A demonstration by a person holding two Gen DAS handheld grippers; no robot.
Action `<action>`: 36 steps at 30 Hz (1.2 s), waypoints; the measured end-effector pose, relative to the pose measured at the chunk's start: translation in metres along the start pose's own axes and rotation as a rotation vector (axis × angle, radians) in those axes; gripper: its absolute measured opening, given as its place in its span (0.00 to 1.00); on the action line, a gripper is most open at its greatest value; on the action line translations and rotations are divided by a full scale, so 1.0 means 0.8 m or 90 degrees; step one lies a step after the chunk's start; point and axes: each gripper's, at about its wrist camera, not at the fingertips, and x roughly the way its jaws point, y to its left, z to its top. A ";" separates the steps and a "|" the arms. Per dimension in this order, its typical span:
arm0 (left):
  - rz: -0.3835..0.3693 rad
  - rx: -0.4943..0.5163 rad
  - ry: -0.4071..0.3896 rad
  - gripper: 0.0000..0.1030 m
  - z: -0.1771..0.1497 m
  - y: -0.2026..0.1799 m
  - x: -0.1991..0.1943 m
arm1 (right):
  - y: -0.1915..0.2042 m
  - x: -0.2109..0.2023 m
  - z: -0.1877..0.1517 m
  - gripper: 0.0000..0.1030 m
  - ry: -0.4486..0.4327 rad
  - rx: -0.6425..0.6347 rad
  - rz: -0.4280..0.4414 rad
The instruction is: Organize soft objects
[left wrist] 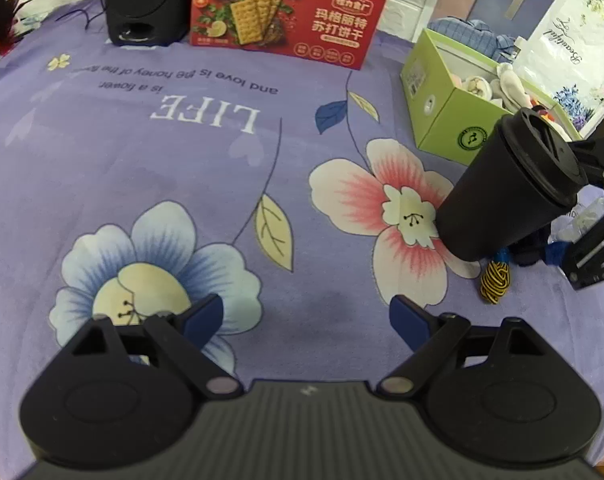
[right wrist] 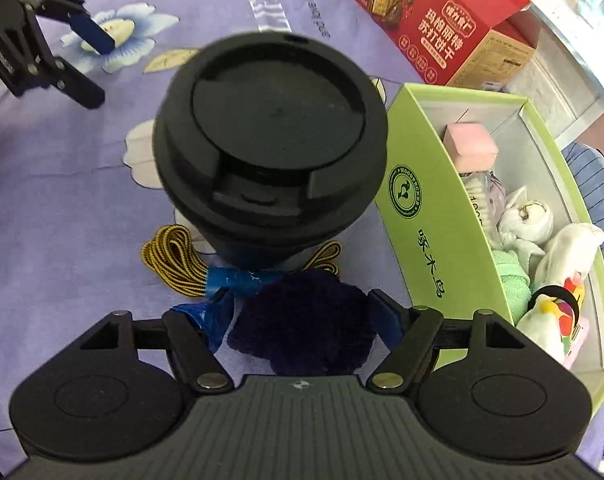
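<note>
Your left gripper (left wrist: 306, 316) hangs above the purple flowered bedspread (left wrist: 182, 184), jaws spread wide with nothing between the blue pads but cloth — it holds nothing, and it sits over the blue-petalled flower print toward the near edge. Your right gripper (right wrist: 302, 312) stands over a dark navy fuzzy ball (right wrist: 302, 320), which lies between its two blue fingertips (right wrist: 386, 316); the pads sit close at either side of the ball, yet the right wrist view does not settle whether they press on it, so I cannot tell you if it is gripped or merely straddled. Just beyond the ball stands a black lidded cup (right wrist: 270, 140), upright on the pink flower print, and a yellow-and-black cord (right wrist: 174, 260) bound with blue tape (right wrist: 238, 280) lies against its foot. To the right of the cup, near the bedspread's right edge, is the green box (right wrist: 414, 216), open at the top and already holding soft things — a pink block (right wrist: 470, 146), white plush toys (right wrist: 542, 240), a green folded cloth (right wrist: 510, 276). Along the far edge stand a red cracker box (left wrist: 290, 12) and, just beside it on the left, a black speaker (left wrist: 146, 0); a dark feathered ornament (left wrist: 6, 12) sits at the far left corner.
</note>
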 end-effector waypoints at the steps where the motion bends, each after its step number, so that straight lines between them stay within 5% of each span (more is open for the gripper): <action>1: -0.001 0.000 -0.002 0.87 -0.001 0.001 -0.002 | 0.004 -0.003 -0.001 0.59 -0.002 -0.005 0.001; 11: -0.029 0.023 -0.015 0.87 -0.008 -0.019 -0.018 | 0.071 -0.057 -0.052 0.69 -0.021 0.063 -0.005; 16: -0.046 0.059 -0.015 0.87 -0.019 -0.043 -0.027 | 0.105 -0.082 -0.111 0.68 -0.009 0.169 0.070; 23: -0.052 0.094 -0.016 0.87 -0.021 -0.073 -0.035 | 0.134 -0.126 -0.137 0.68 -0.143 0.233 -0.077; 31: -0.039 0.107 -0.004 0.87 -0.024 -0.097 -0.034 | 0.076 -0.060 -0.093 0.68 -0.169 0.197 -0.065; 36: -0.054 0.136 0.009 0.87 -0.017 -0.127 -0.015 | 0.064 -0.022 -0.097 0.68 -0.107 0.222 -0.037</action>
